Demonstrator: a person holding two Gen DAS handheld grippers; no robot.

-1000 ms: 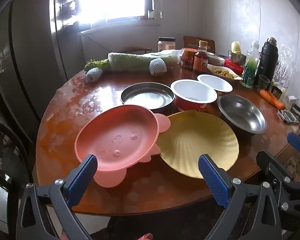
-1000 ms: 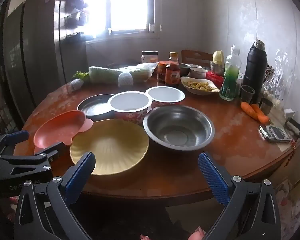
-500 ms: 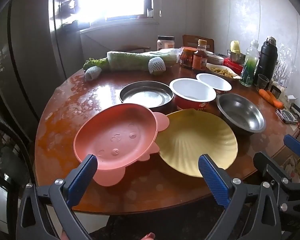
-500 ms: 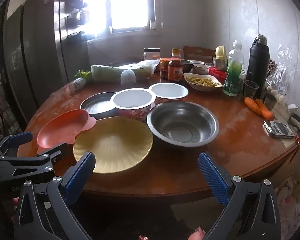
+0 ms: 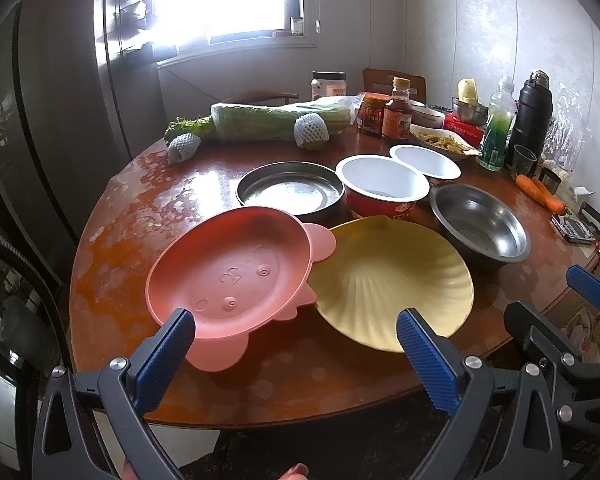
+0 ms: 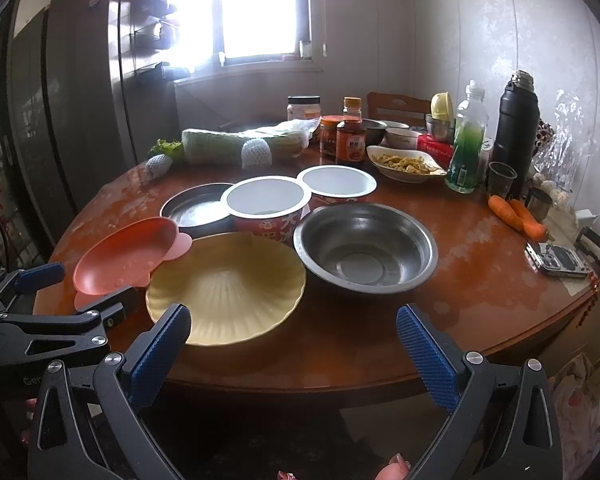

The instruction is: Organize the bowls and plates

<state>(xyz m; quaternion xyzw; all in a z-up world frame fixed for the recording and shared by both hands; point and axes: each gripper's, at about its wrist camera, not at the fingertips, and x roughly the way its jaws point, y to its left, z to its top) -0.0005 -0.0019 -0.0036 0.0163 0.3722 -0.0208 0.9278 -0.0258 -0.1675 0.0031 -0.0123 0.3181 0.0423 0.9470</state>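
Note:
A pink animal-shaped plate (image 5: 228, 276) (image 6: 128, 254) lies at the near left of the round wooden table (image 5: 112, 240), its ear overlapping a yellow shell-shaped plate (image 5: 392, 284) (image 6: 228, 284). Behind them stand a shallow steel dish (image 5: 290, 192) (image 6: 196, 208), two red bowls with white insides (image 5: 382, 184) (image 5: 426, 162) (image 6: 268, 202) (image 6: 338, 182), and a steel bowl (image 5: 480, 224) (image 6: 366, 248). My left gripper (image 5: 296, 332) is open at the near edge, its left finger over the pink plate's rim. My right gripper (image 6: 294, 332) is open before the yellow plate, holding nothing.
At the back lie wrapped cabbage (image 5: 276, 122), sauce jars (image 5: 396, 116), a dish of food (image 6: 406, 164), a green bottle (image 6: 466, 152) and a black flask (image 6: 516, 128). Carrots (image 6: 516, 212) and a small scale (image 6: 560, 260) sit at the right edge. A dark fridge (image 5: 40, 100) stands left.
Both grippers have moved slightly forward toward the table, so the plates look a little nearer. Nothing on the table has moved and both stay open.

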